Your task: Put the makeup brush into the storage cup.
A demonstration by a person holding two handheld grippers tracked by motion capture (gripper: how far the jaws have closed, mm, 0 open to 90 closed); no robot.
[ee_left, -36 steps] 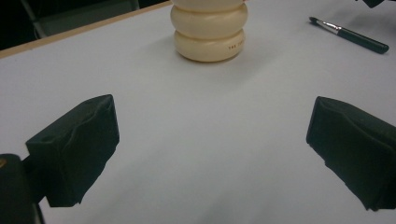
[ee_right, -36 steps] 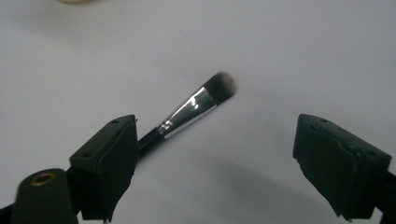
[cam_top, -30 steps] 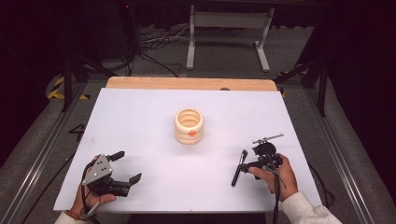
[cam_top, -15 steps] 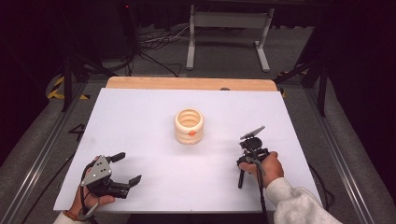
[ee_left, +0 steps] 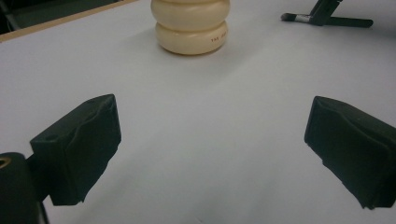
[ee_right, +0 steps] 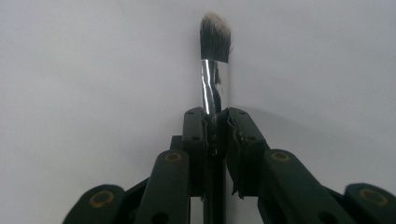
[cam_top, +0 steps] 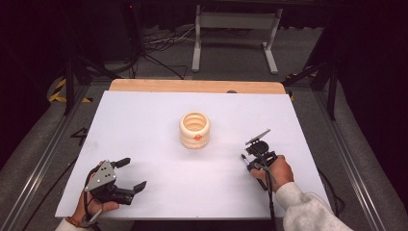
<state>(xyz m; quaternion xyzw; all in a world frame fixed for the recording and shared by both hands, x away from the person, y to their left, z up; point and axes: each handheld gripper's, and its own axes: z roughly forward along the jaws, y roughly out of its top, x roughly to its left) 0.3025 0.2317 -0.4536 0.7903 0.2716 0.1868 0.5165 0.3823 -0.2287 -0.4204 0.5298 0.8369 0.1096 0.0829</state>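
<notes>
The right tongs [cam_top: 248, 160] had just been closing, and they sat pinched on a makeup brush [ee_right: 215, 70], its shiny metal collar and dark, pale-tipped bristles poking out past the jaw tips in the right gripper view. From above, the right hand [cam_top: 273, 171] held them low over the right part of the white table [cam_top: 144, 120], with the brush lying flat or nearly so along the surface (whether it touched the top I could not tell).

The left tongs [cam_top: 129, 174] rested near the front left corner, jaws spread wide with nothing between them, just bare table showing in the gap in the left gripper view. The left hand [cam_top: 91, 204] was close to the front edge.

A cream ribbed holder [cam_top: 195, 130] stood upright near the middle of the table, well apart from both tongs, with a small orange mark on its front. There was plenty of free white surface all round it: a broad open stretch between the two hands, and more behind it up to the wooden strip [cam_top: 192, 86] along the far edge. The brush was still well inside the right edge.
</notes>
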